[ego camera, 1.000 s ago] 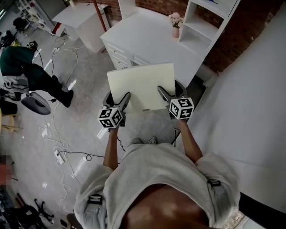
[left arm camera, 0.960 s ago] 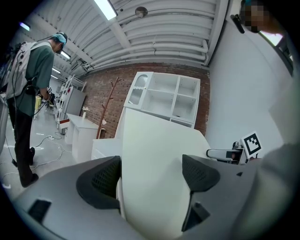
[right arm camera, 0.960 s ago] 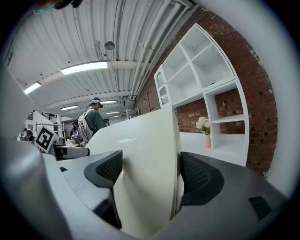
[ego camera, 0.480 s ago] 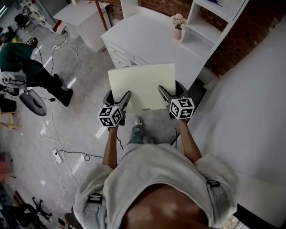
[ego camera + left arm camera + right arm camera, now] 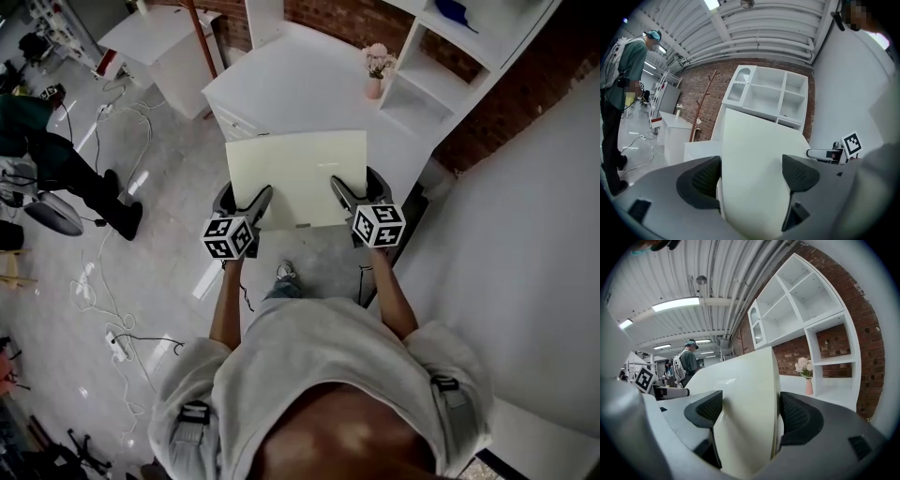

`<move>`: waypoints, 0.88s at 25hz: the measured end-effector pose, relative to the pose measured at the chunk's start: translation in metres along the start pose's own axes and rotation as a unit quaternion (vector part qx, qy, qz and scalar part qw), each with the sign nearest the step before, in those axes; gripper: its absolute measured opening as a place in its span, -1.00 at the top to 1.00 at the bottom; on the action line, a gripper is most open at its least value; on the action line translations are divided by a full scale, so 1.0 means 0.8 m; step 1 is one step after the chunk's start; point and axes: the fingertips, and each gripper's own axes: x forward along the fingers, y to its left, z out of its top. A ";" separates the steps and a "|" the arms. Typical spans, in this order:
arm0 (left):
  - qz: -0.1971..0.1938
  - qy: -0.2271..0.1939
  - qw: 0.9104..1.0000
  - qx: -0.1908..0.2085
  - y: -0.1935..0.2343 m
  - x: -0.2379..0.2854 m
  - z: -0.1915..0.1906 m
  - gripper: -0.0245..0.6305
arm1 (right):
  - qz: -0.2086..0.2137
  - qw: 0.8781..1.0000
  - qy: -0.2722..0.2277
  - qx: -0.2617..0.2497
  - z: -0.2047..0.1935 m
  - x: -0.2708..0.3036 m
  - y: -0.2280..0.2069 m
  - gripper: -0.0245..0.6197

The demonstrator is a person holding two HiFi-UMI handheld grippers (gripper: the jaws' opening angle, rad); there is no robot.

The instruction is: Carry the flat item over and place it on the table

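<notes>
Item: flat cream board (image 5: 298,177), rectangular, smooth, held level | left gripper (image 5: 246,214): clamped on near-left edge | right gripper (image 5: 352,203): clamped on near-right edge | below: white table (image 5: 300,89)

white table (image 5: 300,84) and shelves (image 5: 441,56) against a brick wall (image 5: 497,94), grey floor (image 5: 169,178)

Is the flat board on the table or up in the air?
The board is in the air: left gripper and right gripper clamp its near edge, above the floor.

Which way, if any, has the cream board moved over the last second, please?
Yes: the board has moved forward, nearer the pink vase on the white table.
</notes>
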 end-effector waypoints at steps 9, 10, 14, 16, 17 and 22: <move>-0.015 0.007 1.000 -0.005 0.058 0.069 0.033 -0.37 | -0.016 1.000 0.003 0.001 0.025 0.083 -0.014 -0.28; -0.017 0.007 1.000 -0.004 0.064 0.075 0.037 -0.37 | -0.018 1.000 0.002 0.002 0.028 0.091 -0.014 -0.28; -0.024 0.005 1.000 -0.004 0.090 0.095 0.053 -0.37 | -0.024 1.000 -0.001 -0.001 0.040 0.122 -0.011 -0.28; -0.027 0.005 1.000 -0.006 0.101 0.106 0.059 -0.37 | -0.027 1.000 -0.002 -0.003 0.045 0.136 -0.012 -0.28; -0.028 0.005 1.000 -0.006 0.106 0.111 0.060 -0.37 | -0.029 1.000 -0.002 -0.003 0.046 0.143 -0.012 -0.28; -0.031 0.011 0.999 -0.004 0.134 0.133 0.069 -0.37 | -0.032 0.999 -0.001 0.002 0.048 0.177 -0.013 -0.28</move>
